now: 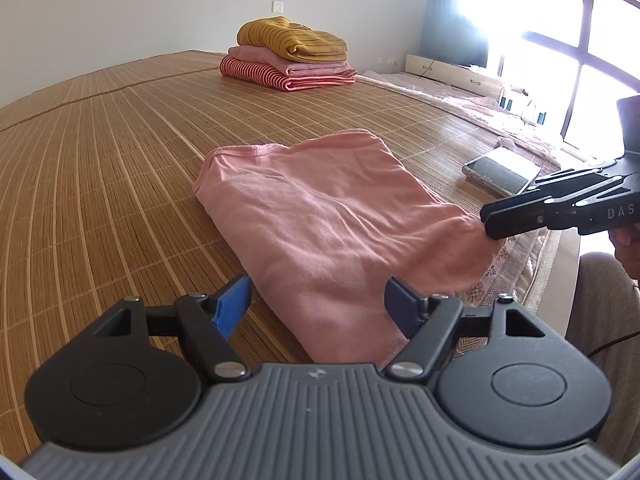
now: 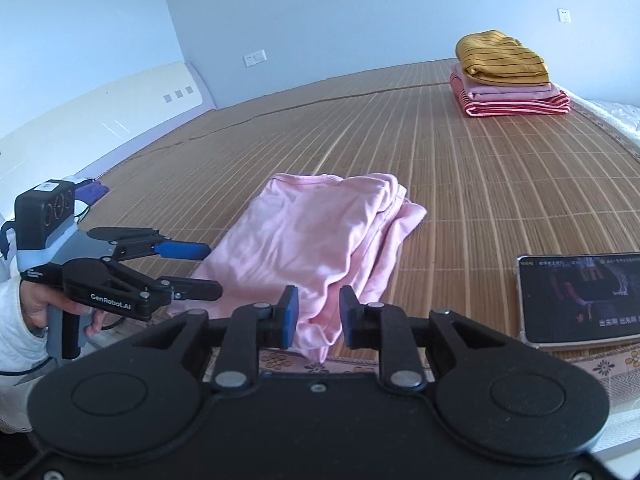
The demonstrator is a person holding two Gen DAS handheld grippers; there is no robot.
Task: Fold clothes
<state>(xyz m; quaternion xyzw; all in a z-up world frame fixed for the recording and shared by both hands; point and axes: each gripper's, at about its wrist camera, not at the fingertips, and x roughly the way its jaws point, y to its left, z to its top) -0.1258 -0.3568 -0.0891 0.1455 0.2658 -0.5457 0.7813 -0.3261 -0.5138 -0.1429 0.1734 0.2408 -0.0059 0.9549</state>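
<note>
Nearest, the left gripper (image 1: 318, 304) hovers with its 2 blue pads spread wide over the near end of the folded pink shirt (image 1: 320, 208), touching nothing. At the shirt's near right corner, the right gripper (image 2: 319, 312) holds its jaws narrowly apart around a hanging fold; a pinch cannot be told. Right lies a phone (image 2: 580, 300). Far off sits a stack of 3 folded garments (image 1: 288, 60) on the bamboo mat (image 1: 100, 160).
</note>
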